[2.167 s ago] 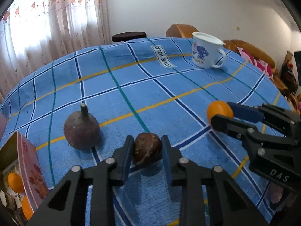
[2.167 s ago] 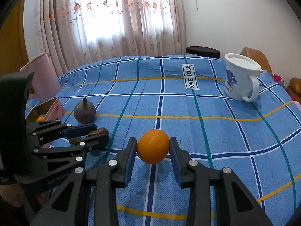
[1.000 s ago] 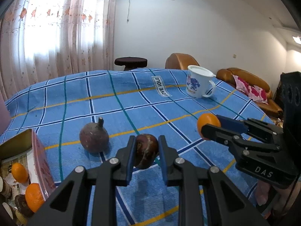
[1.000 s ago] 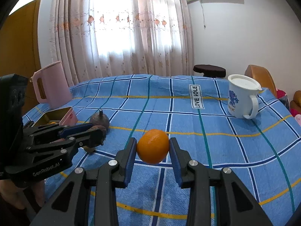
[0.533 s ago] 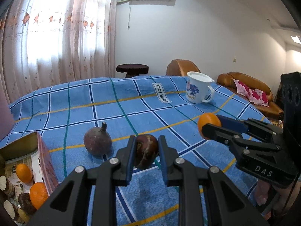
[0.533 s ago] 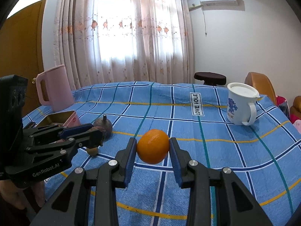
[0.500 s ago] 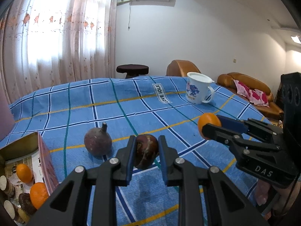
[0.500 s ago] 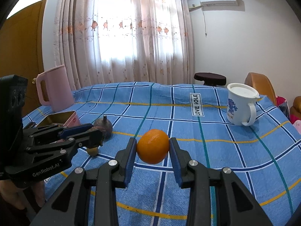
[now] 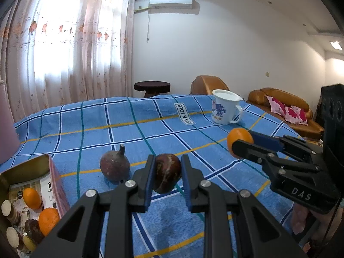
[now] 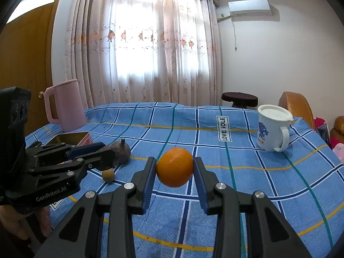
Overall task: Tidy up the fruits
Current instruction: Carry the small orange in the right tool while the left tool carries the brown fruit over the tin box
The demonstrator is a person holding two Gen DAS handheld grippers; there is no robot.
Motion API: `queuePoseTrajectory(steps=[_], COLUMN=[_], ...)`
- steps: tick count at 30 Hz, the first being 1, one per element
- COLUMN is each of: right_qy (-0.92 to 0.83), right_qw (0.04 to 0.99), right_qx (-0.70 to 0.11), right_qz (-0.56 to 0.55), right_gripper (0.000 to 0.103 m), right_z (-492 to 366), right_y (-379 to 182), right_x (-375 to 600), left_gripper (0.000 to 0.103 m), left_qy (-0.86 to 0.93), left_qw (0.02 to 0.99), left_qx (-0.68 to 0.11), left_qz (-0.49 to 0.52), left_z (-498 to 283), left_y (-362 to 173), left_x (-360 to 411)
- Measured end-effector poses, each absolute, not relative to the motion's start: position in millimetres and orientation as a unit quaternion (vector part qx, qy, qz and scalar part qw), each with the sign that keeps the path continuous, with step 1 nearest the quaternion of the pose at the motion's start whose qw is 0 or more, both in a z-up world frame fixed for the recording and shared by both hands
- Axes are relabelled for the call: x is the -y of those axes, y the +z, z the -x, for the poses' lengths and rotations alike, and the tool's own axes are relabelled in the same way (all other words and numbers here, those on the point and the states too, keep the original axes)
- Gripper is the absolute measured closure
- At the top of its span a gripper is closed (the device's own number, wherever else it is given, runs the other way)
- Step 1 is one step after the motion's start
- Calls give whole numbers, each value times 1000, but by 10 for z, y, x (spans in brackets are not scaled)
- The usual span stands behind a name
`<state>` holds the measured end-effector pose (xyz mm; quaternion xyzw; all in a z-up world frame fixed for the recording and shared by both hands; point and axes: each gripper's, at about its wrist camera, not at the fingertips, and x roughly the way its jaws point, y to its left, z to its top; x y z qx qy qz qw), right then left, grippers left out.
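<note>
My left gripper (image 9: 167, 175) is shut on a dark brown round fruit (image 9: 167, 176), held above the blue checked cloth (image 9: 96, 124). A second dark fruit with a stem (image 9: 115, 168) rests on the cloth just left of it. My right gripper (image 10: 174, 171) is shut on an orange (image 10: 174, 169), also lifted off the cloth; the orange (image 9: 239, 138) shows at the right of the left wrist view. A gold tin box (image 9: 13, 176) at the lower left holds two oranges (image 9: 48, 220) and other small items. A small tan ball-like fruit (image 10: 108, 175) lies under the left gripper (image 10: 107, 153).
A white mug with a blue print (image 9: 224, 109) stands at the far right of the cloth, near a "LOVE" label (image 9: 186, 116). A pink jug (image 10: 64, 105) stands at the far left beside the tin (image 10: 71, 138). A dark stool (image 9: 152, 87) and brown sofas (image 9: 281, 105) lie beyond.
Both grippers have tilted upward and lifted slightly with their fruits, so more of the wall and curtain shows. The grips are unchanged.
</note>
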<state>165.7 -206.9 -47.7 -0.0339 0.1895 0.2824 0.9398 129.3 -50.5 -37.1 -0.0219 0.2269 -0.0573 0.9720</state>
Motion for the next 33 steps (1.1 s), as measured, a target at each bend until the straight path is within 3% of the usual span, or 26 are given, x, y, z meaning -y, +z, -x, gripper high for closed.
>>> queuePoseTrajectory(steps=[18,23,33], right_qy=[286,289,297], right_qw=[939,938,937], right_qx=[-189,-189,-182], right_qz=[32,23,13], right_gripper=[66,66,66], right_z=[-1631,-1604,-1584], right_y=[-478,-472,-470], right_x=[2042,2101,2150], left_gripper=[83,52,52], left_qy=[-81,-105,-118], left_qw=[963,950,913], left_qx=[-254,-294,-391], left_qz=[51,34,-2], left_z=[-1265,-1380,-1715], left_y=[-427,-505,-744], left_x=[291,455,719])
